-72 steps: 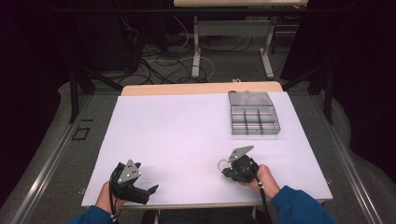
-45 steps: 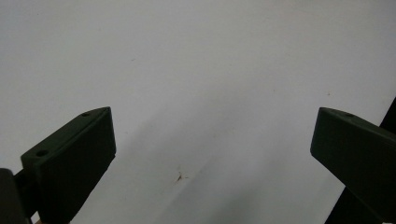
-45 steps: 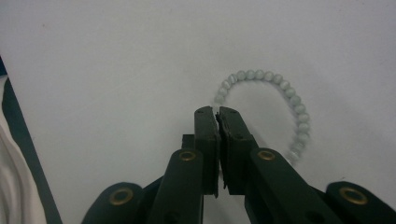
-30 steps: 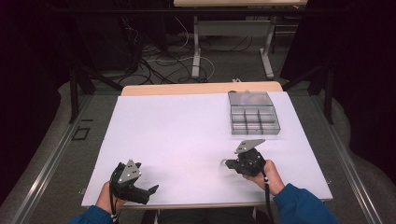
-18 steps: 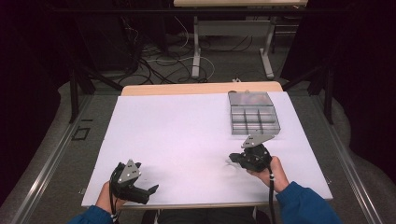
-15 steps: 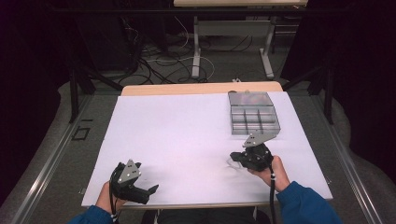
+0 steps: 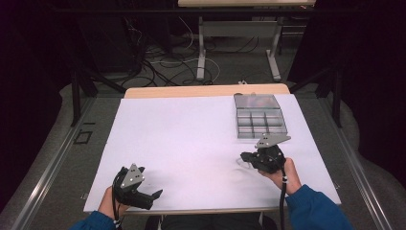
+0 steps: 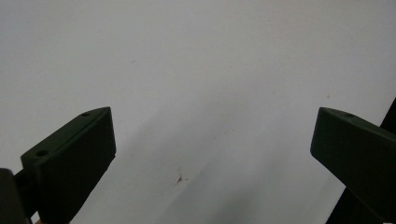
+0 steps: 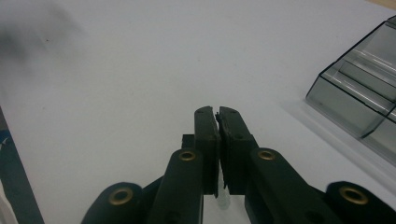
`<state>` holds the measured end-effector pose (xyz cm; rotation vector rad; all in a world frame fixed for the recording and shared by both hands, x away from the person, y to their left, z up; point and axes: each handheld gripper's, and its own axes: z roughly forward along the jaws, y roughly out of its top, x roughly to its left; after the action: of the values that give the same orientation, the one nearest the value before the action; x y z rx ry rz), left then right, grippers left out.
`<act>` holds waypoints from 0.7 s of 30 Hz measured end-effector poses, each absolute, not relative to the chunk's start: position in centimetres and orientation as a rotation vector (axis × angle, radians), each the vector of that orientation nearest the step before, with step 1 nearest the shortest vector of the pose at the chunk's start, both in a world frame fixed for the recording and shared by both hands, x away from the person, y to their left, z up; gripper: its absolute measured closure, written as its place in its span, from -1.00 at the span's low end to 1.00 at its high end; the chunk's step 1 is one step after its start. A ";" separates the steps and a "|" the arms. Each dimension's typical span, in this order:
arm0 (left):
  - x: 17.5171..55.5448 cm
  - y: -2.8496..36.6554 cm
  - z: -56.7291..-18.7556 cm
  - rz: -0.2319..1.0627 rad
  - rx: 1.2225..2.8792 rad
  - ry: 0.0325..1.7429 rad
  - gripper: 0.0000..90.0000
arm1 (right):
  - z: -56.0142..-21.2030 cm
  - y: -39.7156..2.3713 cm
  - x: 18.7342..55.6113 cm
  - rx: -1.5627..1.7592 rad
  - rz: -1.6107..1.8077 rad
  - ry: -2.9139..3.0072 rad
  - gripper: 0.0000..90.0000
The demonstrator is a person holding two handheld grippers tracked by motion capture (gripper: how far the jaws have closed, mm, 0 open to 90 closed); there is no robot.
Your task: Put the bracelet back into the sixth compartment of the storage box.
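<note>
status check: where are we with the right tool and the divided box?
Done: the right tool is shut on a small thin item, too small to identify. In hand: it sits just short of the divided box. Left: the drop into a compartment, presumably. Left tool is open and idle over the white table.

The right claw [image 7: 246,157] has travelled across the white counter [image 7: 191,139] (away from the person and a little to the right), ending just in front of the clear compartment box [image 7: 260,122]. The person's right hand [image 7: 280,173] has reached forward with it.
</note>
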<state>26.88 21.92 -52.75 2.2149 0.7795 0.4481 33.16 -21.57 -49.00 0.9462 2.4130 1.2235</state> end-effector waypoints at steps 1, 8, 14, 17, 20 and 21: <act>26.9 21.9 -52.7 0.448 2.216 0.781 -1.00 | -48.9 -21.8 33.1 0.949 1.210 2.409 0.93; 26.9 21.9 -52.7 0.440 2.217 0.781 -1.00 | -48.7 -22.7 33.3 0.974 1.214 2.375 0.93; 26.8 21.9 -52.7 0.443 2.207 0.787 -1.00 | -48.6 -23.4 33.5 0.973 1.213 2.365 0.93; 26.8 21.9 -52.7 0.443 2.207 0.786 -1.00 | -48.6 -23.7 33.6 0.980 1.210 2.354 0.93; 26.8 21.9 -52.7 0.441 2.211 0.782 -1.00 | -48.6 -23.9 33.7 0.987 1.210 2.334 0.93; 26.9 21.9 -52.7 0.441 2.211 0.781 -1.00 | -48.5 -24.0 33.6 0.995 1.203 2.338 0.93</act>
<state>26.86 21.86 -52.68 2.2115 0.7811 0.4406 33.65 -24.05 -48.52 0.9952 2.3383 1.2027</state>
